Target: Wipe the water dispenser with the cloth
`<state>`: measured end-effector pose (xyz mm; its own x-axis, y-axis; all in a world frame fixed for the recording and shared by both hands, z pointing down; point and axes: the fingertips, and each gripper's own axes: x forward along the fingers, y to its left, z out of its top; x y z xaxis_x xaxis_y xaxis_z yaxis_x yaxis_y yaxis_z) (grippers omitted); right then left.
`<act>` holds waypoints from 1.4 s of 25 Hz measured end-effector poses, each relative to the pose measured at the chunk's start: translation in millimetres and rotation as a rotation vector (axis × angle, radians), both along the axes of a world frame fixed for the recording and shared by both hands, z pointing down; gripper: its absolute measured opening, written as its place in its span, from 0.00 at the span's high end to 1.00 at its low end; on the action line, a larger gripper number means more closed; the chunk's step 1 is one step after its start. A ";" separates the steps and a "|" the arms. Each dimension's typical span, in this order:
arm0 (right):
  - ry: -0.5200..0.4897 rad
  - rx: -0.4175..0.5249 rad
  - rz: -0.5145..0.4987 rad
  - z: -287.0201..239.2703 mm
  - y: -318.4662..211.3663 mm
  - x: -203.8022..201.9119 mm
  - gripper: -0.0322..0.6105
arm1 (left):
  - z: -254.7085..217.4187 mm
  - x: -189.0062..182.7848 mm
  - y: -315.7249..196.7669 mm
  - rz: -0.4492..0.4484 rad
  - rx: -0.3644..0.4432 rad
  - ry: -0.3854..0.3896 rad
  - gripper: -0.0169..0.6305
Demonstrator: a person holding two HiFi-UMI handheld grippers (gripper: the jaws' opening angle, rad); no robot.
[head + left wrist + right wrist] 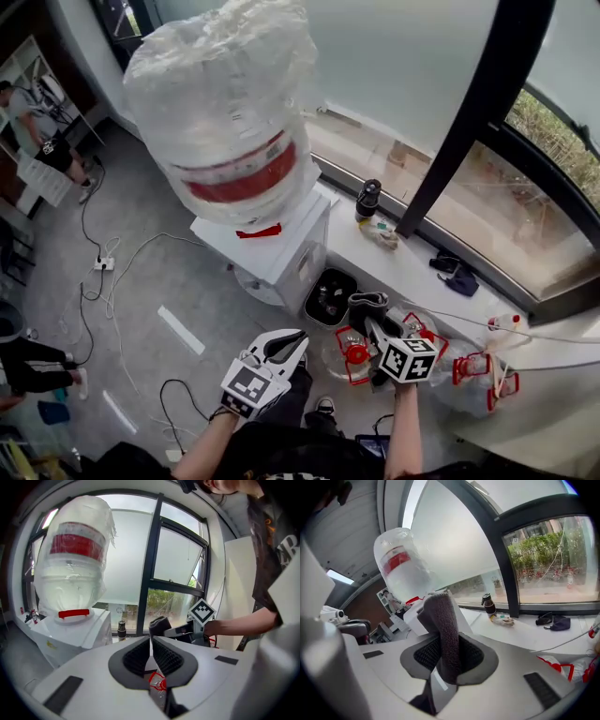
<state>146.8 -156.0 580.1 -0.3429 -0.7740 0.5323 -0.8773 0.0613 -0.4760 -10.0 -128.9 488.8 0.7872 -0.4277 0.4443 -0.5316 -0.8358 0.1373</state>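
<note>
The left claw [289, 341] hangs low in the head view over the grey floor [159, 281]. Its jaws are pressed together with nothing between them, as the left gripper view [151, 645] shows. Above it and a little to the right stands the white box-shaped water dispenser [274, 251]. It carries a large upturned bottle wrapped in clear plastic with a red band [225, 103]. A black bin [328, 296] sits on the floor just beside the dispenser's base.

To the right, the right claw [373, 323] is clamped on a dark grey knitted cloth [366, 302]. In the right gripper view [449, 656] the cloth [442, 620] stands folded up out of the jaws. It is near the dispenser [436, 613] but apart from it. Further right, the white counter under the window [412, 272] bears a dark bottle [367, 198].
</note>
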 end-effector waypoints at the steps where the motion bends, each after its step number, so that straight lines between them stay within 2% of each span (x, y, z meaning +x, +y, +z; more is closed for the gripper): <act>1: -0.006 0.005 0.001 -10.3 9.8 -1.9 0.79 | -5.5 -4.7 4.2 -0.013 0.004 0.002 0.94; 8: -0.039 0.055 -0.034 -67.7 76.5 -17.9 0.79 | -36.0 -31.3 50.2 -0.090 0.044 0.001 0.94; 20: -0.050 0.134 -0.126 -113.6 159.9 -36.8 0.79 | -74.3 -60.1 147.9 -0.255 0.094 0.043 0.94; 28: -0.028 0.142 -0.204 -123.7 190.3 -49.4 0.79 | -97.7 -68.5 185.6 -0.303 0.134 0.036 0.94; 35: 0.000 0.147 -0.218 -127.7 202.5 -56.0 0.79 | -103.8 -75.8 200.5 -0.293 0.143 0.024 0.94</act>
<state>90.8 46.5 452.4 -0.5100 -0.7508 0.4197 -0.8358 0.3171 -0.4482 -85.8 71.5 385.0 0.6314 -0.6939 0.3462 -0.7501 -0.6598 0.0455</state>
